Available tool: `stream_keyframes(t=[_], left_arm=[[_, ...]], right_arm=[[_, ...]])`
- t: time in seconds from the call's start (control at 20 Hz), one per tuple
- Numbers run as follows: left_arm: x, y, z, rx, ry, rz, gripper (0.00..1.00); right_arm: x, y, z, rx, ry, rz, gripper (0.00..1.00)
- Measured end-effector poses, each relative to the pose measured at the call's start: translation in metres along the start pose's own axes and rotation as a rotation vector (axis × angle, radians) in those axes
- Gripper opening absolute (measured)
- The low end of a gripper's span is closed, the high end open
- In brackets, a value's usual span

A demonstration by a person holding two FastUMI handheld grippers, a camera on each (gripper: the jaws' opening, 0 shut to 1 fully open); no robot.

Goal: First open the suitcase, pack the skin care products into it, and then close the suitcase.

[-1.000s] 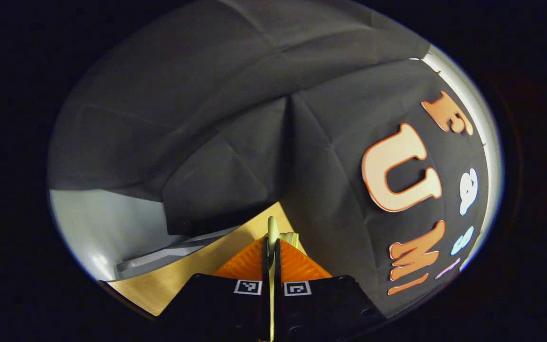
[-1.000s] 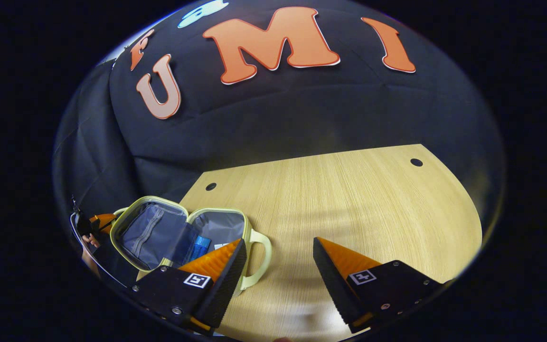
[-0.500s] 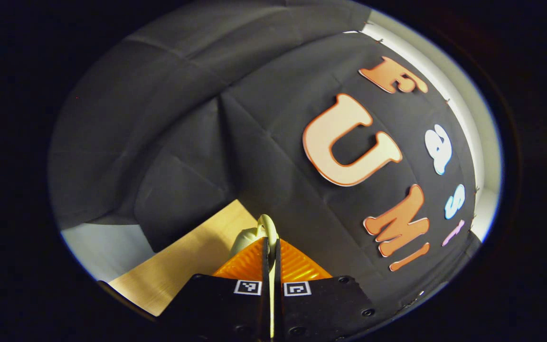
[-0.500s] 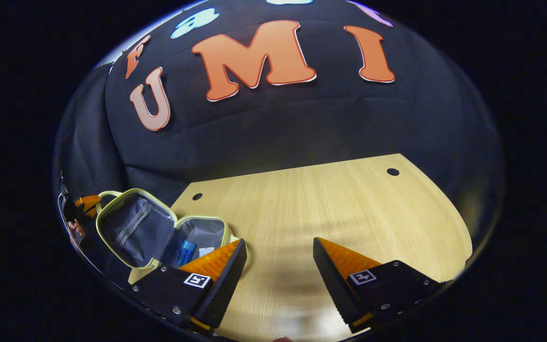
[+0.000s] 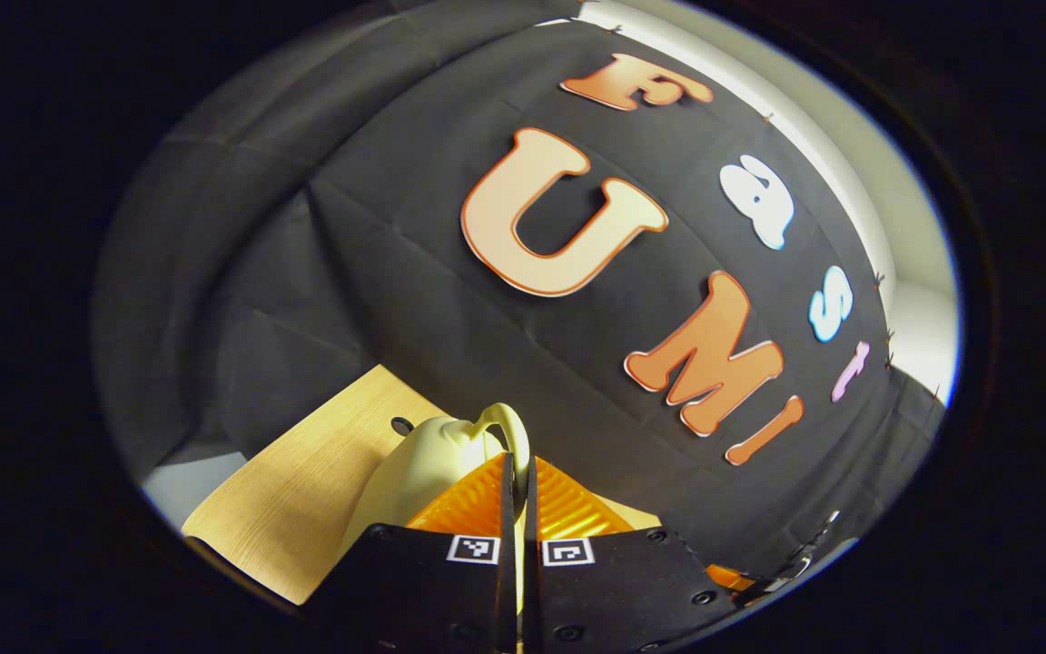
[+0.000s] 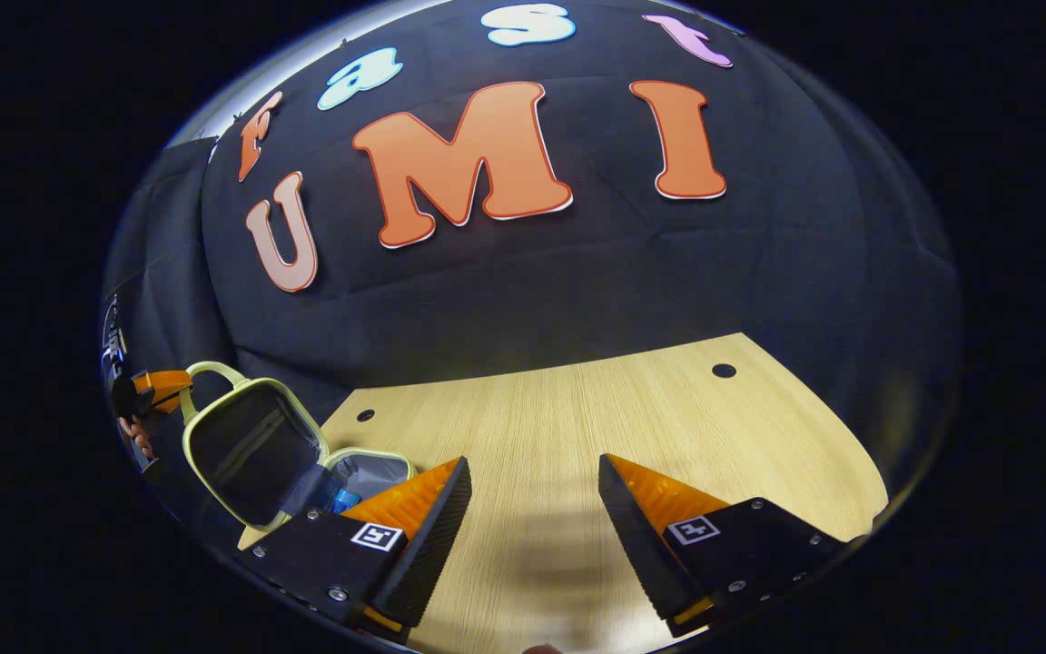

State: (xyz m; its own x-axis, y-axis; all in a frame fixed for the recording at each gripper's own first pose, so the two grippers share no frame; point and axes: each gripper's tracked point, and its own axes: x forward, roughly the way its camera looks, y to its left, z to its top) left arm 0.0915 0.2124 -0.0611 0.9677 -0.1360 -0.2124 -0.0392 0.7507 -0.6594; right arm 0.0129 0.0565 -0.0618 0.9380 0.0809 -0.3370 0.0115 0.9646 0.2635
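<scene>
At the counter's (image 6: 577, 427) 9 o'clock edge, I see the suitcase (image 6: 255, 450) with its lid raised. My left tool (image 5: 518, 472) is clamped on the lid's handle (image 5: 509, 427); my right tool (image 6: 534, 490) hangs with fingers apart over bare wood.

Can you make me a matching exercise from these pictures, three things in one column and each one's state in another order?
Things:
1. left tool
2. right tool
3. pale green zip-up suitcase with grey lining

States:
A. standing open on the light wooden table
B. fingers wide apart, holding nothing
C. shut on the suitcase's pale green loop handle

Pairs: 1-C, 2-B, 3-A
</scene>
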Motion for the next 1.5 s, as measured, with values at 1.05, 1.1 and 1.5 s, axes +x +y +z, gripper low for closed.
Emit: stream_keyframes(t=[1.05,1.1,1.5], left_arm=[[0.041,-0.120,-0.191,0.088,0.143,0.030,0.03],[0.045,-0.125,-0.205,0.117,0.166,0.035,0.03],[0.044,-0.118,-0.288,0.379,0.364,0.104,0.03]], right_arm=[[-0.008,-0.111,0.042,-0.047,-0.057,0.128,0.90],[-0.008,-0.113,0.041,-0.051,-0.054,0.130,0.91],[-0.012,-0.116,0.023,-0.074,-0.020,0.158,0.91]])
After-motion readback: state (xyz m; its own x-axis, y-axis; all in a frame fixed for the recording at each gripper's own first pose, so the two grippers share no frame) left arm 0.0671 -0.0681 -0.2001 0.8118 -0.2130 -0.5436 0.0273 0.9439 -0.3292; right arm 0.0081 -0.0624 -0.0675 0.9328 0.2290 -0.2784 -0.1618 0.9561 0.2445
